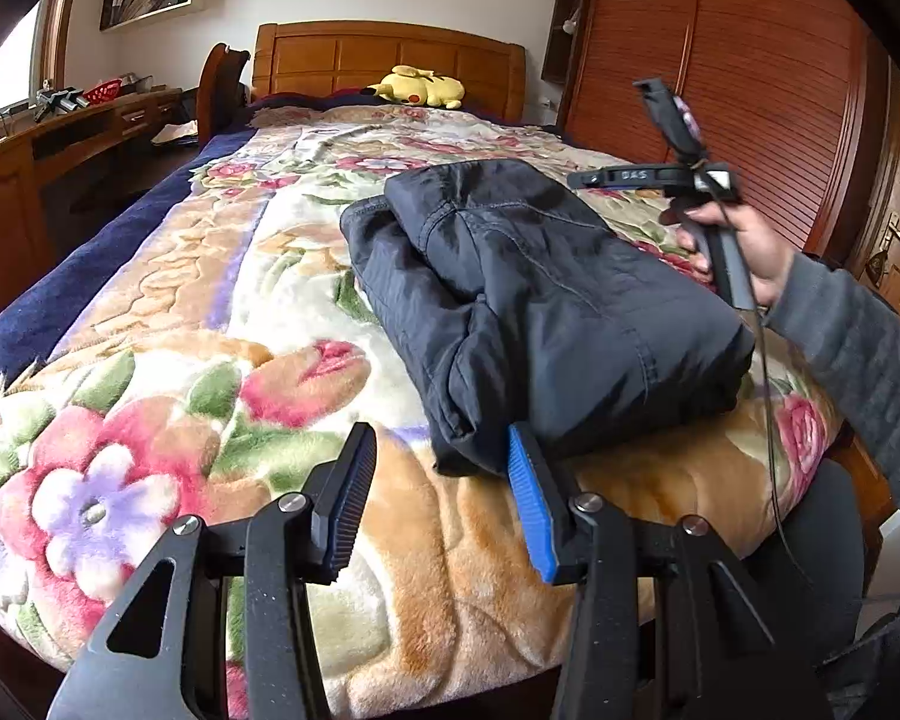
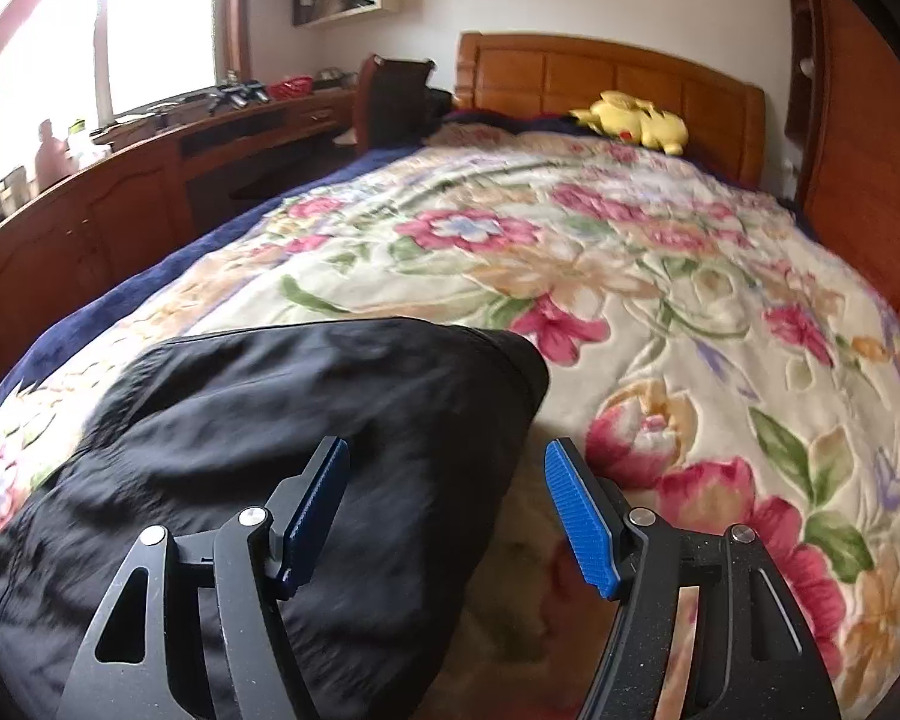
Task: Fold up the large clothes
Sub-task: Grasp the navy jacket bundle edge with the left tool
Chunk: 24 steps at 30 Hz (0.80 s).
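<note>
Dark padded jacket [image 1: 528, 300] lies folded into a compact bundle on the floral bed [image 1: 210, 312], so the folding looks essentially done. The left gripper [image 1: 444, 504] and right gripper [image 2: 450, 516] both stand open, holding nothing; at most tidying remains.

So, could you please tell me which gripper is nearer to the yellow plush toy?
Right. The right gripper hangs beside the folded jacket; the left gripper sits at the bed's foot, farther from the toy.
</note>
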Each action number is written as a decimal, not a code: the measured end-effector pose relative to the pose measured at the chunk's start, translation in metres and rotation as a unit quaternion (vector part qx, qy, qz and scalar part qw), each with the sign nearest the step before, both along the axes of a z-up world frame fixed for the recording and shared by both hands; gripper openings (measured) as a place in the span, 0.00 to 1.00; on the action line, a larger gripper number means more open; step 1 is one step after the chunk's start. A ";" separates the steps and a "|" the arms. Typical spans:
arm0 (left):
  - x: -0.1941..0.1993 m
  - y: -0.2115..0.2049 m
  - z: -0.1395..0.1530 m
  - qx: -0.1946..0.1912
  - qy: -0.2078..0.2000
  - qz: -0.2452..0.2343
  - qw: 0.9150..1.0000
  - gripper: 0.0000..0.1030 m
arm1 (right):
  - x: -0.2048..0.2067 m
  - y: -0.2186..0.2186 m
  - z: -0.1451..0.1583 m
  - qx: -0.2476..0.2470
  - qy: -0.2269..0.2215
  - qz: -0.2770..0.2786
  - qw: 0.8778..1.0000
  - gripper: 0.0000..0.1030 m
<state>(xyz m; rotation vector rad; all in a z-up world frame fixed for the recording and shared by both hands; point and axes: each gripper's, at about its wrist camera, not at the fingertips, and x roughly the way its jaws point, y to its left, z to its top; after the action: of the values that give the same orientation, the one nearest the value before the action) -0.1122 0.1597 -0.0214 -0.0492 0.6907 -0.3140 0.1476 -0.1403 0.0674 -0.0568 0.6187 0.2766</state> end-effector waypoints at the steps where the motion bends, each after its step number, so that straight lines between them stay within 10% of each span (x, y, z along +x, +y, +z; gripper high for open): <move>1: -0.002 0.003 0.001 -0.005 0.000 0.002 1.000 0.44 | 0.005 -0.001 -0.002 0.006 0.005 0.000 1.000 0.68; 8: -0.005 0.002 -0.009 0.029 0.020 0.004 0.999 0.44 | 0.044 -0.011 -0.007 0.044 0.027 -0.012 0.999 0.68; 24: 0.023 -0.005 -0.026 -0.043 0.028 0.009 0.999 0.44 | 0.103 -0.018 -0.030 0.092 0.097 -0.020 0.991 0.75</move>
<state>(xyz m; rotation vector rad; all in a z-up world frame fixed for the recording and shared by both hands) -0.0894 0.1543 -0.0473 -0.1458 0.7318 -0.3262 0.2509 -0.1581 0.0373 0.1622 0.7849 0.3015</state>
